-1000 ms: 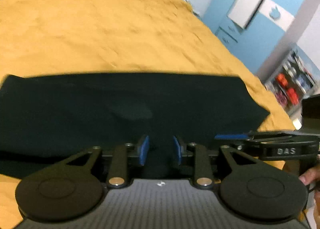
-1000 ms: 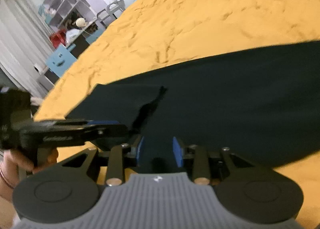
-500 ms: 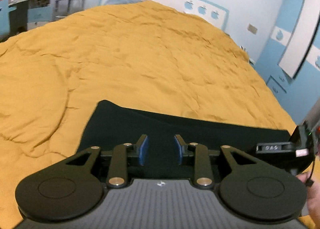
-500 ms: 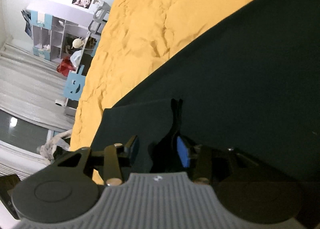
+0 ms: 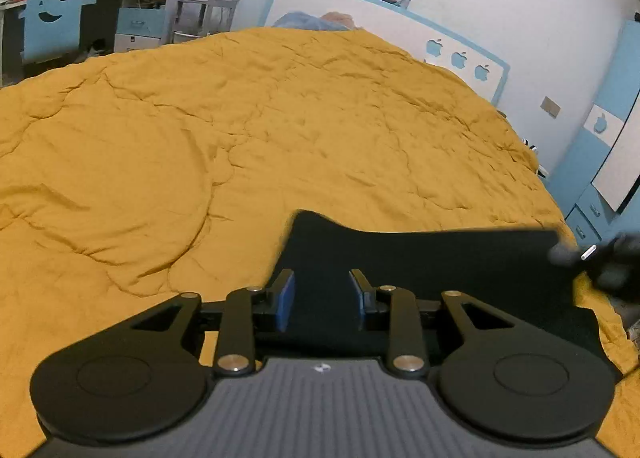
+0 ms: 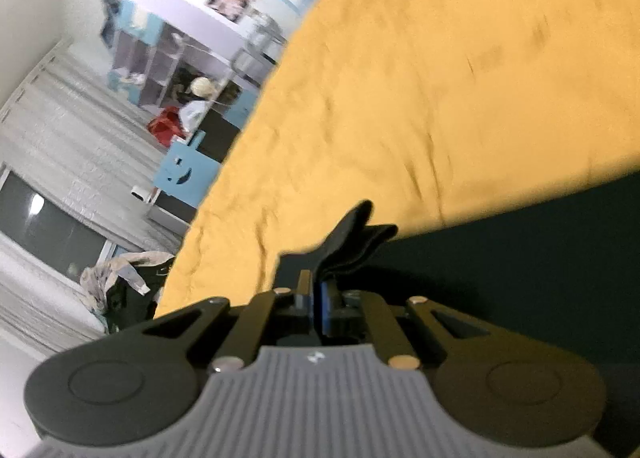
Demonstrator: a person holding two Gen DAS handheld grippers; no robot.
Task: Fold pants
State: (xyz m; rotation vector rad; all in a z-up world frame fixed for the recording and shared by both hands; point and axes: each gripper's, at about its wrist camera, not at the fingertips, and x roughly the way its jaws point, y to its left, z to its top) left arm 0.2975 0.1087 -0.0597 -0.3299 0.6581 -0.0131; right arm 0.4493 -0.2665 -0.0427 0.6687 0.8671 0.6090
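Note:
The black pants (image 5: 424,258) lie on a yellow-orange bedspread (image 5: 240,137). My left gripper (image 5: 322,300) is open over the near edge of the pants, with nothing between its blue pads. My right gripper (image 6: 316,304) is shut on a bunched fold of the pants (image 6: 352,234), which sticks up past its fingers. The rest of the pants (image 6: 520,258) spread to the right in the right wrist view. The right gripper also shows as a dark blur at the right edge of the left wrist view (image 5: 612,266).
The bedspread (image 6: 440,97) fills most of both views. A headboard (image 5: 400,29) stands at the far end. A desk with shelves and a blue chair (image 5: 48,29) stands to the left of the bed, blue cabinets (image 5: 600,161) to the right.
My right gripper has closed on a fold of the pants and lifted it. The left gripper has pulled back and tilted up, so less of the pants shows in its view.

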